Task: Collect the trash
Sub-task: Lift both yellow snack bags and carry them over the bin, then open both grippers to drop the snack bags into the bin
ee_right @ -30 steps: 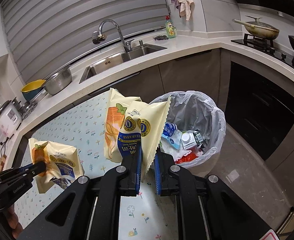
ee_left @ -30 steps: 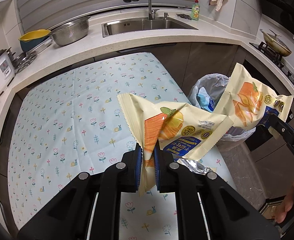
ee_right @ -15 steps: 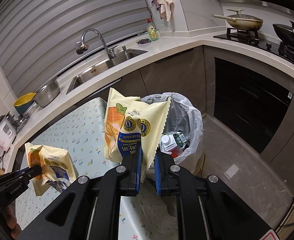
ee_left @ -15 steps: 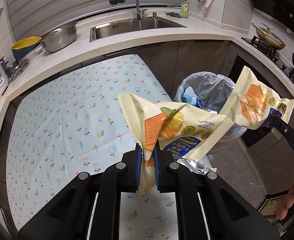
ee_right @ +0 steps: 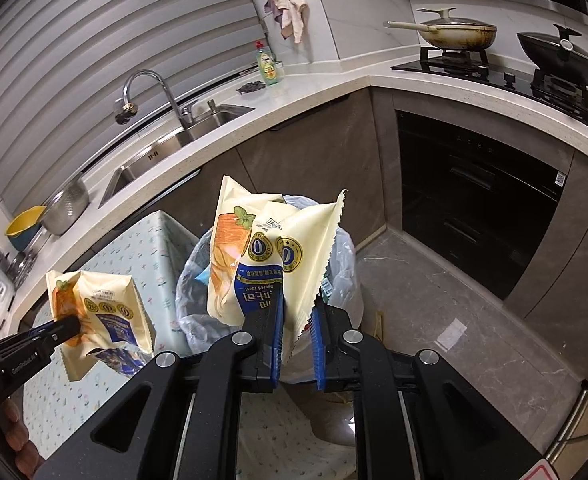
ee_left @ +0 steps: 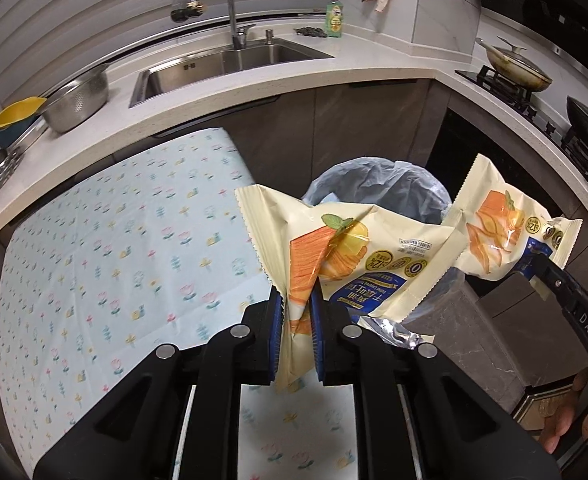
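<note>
Tabletop (ee_left: 94,240) with floral cloth fills left of my left view. Lined trash bin (ee_left: 422,184) frame centre. My left tool (ee_left: 296,322) clamps first toast wrapper (ee_left: 354,256); right tool (ee_right: 296,324) clamps second toast wrapper (ee_right: 262,256) over bin.

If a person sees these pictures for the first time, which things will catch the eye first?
Two cream and orange snack wrappers: one pinched in the left gripper, one in the right gripper. Just behind them stands the lined trash bin, beside the floral table. Further back, the steel sink shines on the counter.
</note>
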